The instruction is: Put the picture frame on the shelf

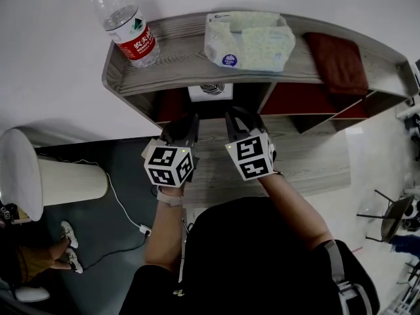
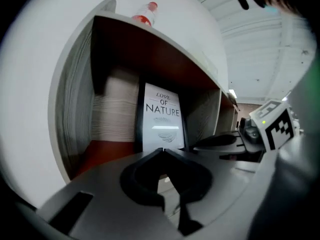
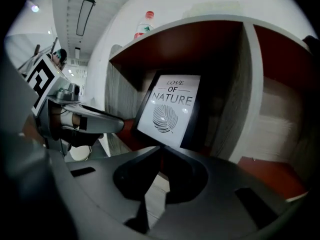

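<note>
from above, the picture frame (image 1: 211,90) is only a sliver of white under the top board of the shelf (image 1: 177,67). both gripper views show it whole: standing upright inside the leftmost compartment, its print reading "love of nature" over a leaf. the left hand-held gripper (image 2: 161,151) and right hand-held gripper (image 3: 161,148) are both clenched, tips meeting with nothing between them, just in front of the frame. its bottom edge is hidden behind them, so i can't tell whether they touch it. the water bottle (image 1: 128,28) shows in every view, while the tissue pack (image 1: 249,41) and red cloth (image 1: 338,61) show clearly only from overhead.
</note>
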The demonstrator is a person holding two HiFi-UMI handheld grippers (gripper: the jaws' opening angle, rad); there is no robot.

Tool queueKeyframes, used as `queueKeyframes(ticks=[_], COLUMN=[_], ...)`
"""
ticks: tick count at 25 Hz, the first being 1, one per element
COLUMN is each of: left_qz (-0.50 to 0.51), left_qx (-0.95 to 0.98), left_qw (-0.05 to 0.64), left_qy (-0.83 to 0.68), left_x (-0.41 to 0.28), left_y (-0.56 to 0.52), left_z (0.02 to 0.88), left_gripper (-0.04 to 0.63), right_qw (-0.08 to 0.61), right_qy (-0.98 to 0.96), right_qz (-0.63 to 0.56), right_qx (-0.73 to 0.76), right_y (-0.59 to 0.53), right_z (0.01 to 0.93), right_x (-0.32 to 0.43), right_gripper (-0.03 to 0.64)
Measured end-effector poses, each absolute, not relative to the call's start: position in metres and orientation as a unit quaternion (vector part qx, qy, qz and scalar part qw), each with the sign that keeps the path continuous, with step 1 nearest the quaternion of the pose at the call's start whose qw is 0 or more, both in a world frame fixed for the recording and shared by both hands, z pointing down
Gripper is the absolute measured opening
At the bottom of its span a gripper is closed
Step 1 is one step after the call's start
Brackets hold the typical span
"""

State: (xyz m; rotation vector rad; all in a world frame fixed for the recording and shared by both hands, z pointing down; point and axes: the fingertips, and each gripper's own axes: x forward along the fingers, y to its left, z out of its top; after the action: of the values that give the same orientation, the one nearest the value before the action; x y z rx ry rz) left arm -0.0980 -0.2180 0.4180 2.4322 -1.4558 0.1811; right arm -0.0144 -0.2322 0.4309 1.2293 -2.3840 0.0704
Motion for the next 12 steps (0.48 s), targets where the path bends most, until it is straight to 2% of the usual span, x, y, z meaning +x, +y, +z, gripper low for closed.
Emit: queueKeyframes(ticks=[12], left_qz=[-0.041], left_qx=[0.877], left_qw=[0.120], left_qy=[-0.464], left_x=[-0.096], left_y=[-0.146], left_z=[0.384], left_gripper=[0.009], right_qw=[0.103], right_qy=[-0.927], right_qz=[0.055], right_qx=[0.357], right_y=[-0.171], right_z=[0.400], right_x=[-0.004], right_gripper=[0.006])
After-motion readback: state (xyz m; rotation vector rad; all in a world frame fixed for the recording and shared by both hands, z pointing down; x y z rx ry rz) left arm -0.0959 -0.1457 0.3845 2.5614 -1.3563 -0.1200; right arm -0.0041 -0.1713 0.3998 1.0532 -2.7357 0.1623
